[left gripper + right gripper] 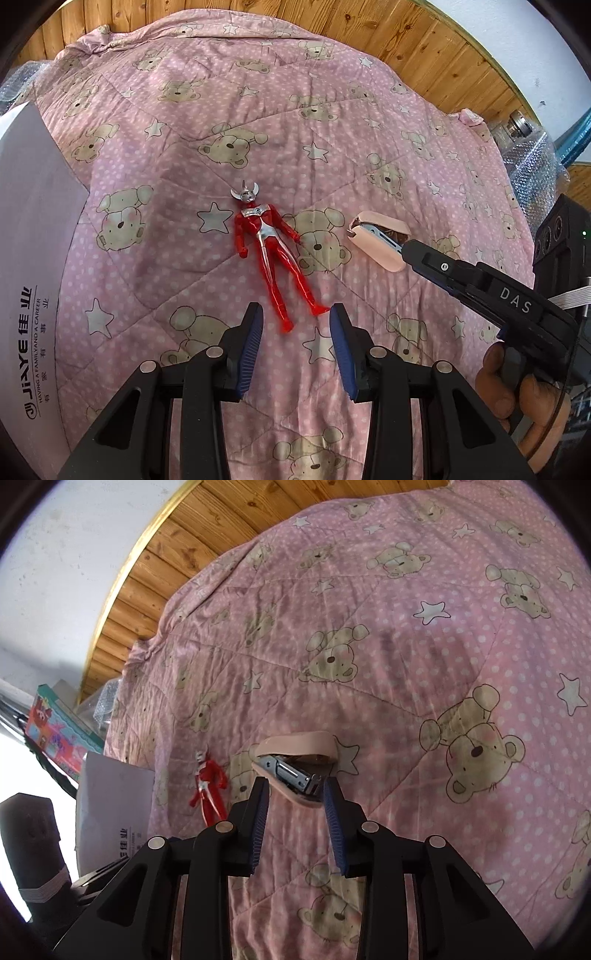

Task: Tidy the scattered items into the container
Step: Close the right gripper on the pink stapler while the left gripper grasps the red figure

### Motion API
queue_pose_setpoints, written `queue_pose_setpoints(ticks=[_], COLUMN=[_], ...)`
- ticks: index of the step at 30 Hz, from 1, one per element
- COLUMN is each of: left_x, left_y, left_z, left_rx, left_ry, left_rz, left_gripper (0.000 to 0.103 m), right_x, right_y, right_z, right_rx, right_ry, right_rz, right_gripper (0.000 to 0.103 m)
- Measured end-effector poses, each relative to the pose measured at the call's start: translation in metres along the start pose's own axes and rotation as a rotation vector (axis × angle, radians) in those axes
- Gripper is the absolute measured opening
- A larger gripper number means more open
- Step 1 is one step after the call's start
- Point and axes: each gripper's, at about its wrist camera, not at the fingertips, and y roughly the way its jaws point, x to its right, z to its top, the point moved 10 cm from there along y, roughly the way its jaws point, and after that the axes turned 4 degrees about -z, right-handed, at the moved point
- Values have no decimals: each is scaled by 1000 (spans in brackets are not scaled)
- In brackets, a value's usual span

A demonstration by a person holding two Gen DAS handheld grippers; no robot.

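A red and silver toy figure (269,254) lies face up on the pink bear-print quilt (295,110). My left gripper (295,314) is open just short of it, and the figure's feet sit between the fingertips. To its right lies a pale pink stapler (376,236), mouth agape. My right gripper (295,786) is open, its blue pads (260,812) on either side of the stapler (295,764) at its near end; whether they touch it I cannot tell. A white printed box (33,258) stands at the left edge. The figure (208,786) and box (110,801) also show in the right wrist view.
Wooden planks (424,48) run along the far side of the quilt. Bubble wrap (532,162) and a metal-capped object (517,123) lie off its right edge. A colourful carton (55,734) stands beyond the white box. A hand (517,391) holds the right gripper's handle.
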Motion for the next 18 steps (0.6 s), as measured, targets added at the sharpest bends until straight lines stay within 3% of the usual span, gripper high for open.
queue_pose_setpoints(ticks=[7,10,13,18], left_x=[-7,-19,-29,-28], left_y=[25,29,27,27], left_z=[3,1,2,2], left_rx=[-32,-35,-18,-12], left_ry=[-6,-25,-49,-53], left_rz=[15,38,54,54], left_gripper=[39,39,39,43], right_x=[-5,-27,-45,-45], right_y=[11,8,9,12], right_z=[3,-2,-15,-22], right_rx=[6,34,29,32], right_ry=[-51,-225,-343,-364], right_rz=[-2,-44,-32,-26], right_gripper=[34,28,27,39])
